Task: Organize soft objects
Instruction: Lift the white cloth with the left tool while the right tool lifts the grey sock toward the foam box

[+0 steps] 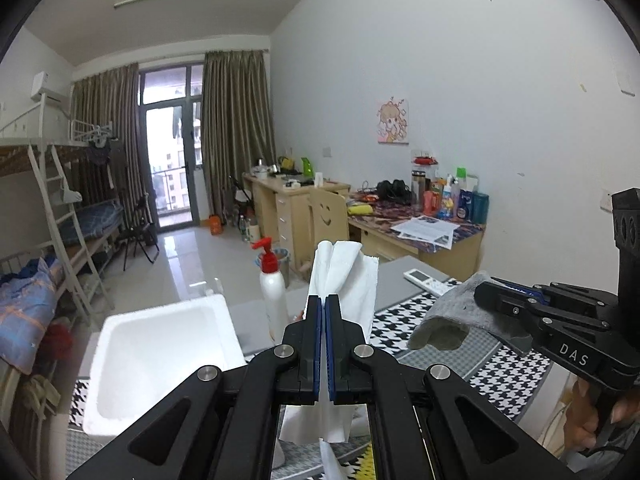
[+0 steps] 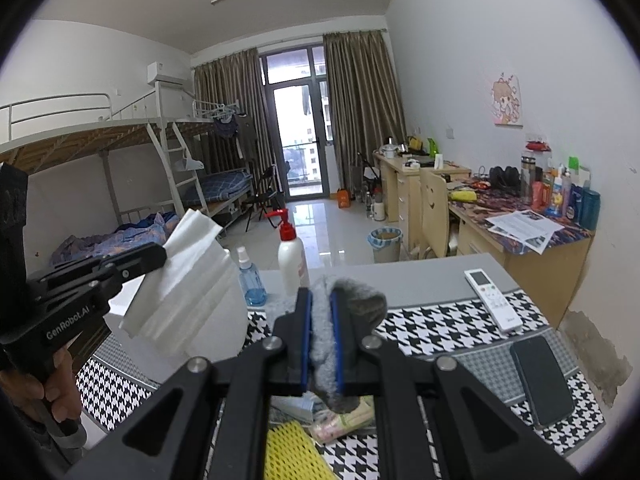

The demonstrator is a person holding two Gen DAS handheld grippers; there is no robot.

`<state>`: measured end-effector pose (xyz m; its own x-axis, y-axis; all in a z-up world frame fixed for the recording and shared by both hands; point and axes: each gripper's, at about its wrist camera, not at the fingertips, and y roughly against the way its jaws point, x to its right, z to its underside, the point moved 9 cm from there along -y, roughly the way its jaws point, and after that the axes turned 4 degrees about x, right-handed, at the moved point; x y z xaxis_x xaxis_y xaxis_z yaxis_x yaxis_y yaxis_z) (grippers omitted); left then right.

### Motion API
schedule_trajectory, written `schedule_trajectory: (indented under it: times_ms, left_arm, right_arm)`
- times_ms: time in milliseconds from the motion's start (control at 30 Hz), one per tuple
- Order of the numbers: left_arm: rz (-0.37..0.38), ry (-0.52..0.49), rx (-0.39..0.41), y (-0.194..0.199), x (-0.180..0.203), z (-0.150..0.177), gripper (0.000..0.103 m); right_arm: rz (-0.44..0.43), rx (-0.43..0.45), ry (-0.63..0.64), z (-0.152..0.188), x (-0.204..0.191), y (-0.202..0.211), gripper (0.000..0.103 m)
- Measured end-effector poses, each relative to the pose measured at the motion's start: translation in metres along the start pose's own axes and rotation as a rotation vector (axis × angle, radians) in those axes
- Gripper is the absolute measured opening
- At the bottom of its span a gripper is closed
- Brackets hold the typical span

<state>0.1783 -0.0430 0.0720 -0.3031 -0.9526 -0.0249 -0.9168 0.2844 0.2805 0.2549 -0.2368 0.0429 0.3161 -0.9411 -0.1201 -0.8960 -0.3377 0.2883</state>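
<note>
My left gripper [image 1: 323,300] is shut on a white paper tissue [image 1: 344,276] and holds it up above the table; the same tissue shows at the left of the right wrist view [image 2: 188,280]. My right gripper [image 2: 321,296] is shut on a grey fuzzy sock [image 2: 352,292], also lifted; it shows at the right of the left wrist view [image 1: 456,312]. A white foam box [image 1: 156,352] stands open on the table below and left of the left gripper. More soft items, a yellow mesh cloth [image 2: 288,452] and a pale packet [image 2: 344,420], lie under the right gripper.
A white pump bottle [image 1: 273,292] and a blue spray bottle [image 2: 250,280] stand behind the box. A remote [image 2: 494,298] and a black phone [image 2: 540,380] lie on the houndstooth mat [image 2: 432,320] at the right. Desks, a chair and bunk beds stand beyond.
</note>
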Motion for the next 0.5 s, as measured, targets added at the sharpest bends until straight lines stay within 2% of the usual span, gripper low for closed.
schedule_trajectory:
  times_ms: [500]
  left_arm:
    - [-0.1, 0.042, 0.064, 0.0, -0.049, -0.03, 0.002]
  right_arm:
    - [-0.053, 0.04, 0.026, -0.023, -0.022, -0.015, 0.012]
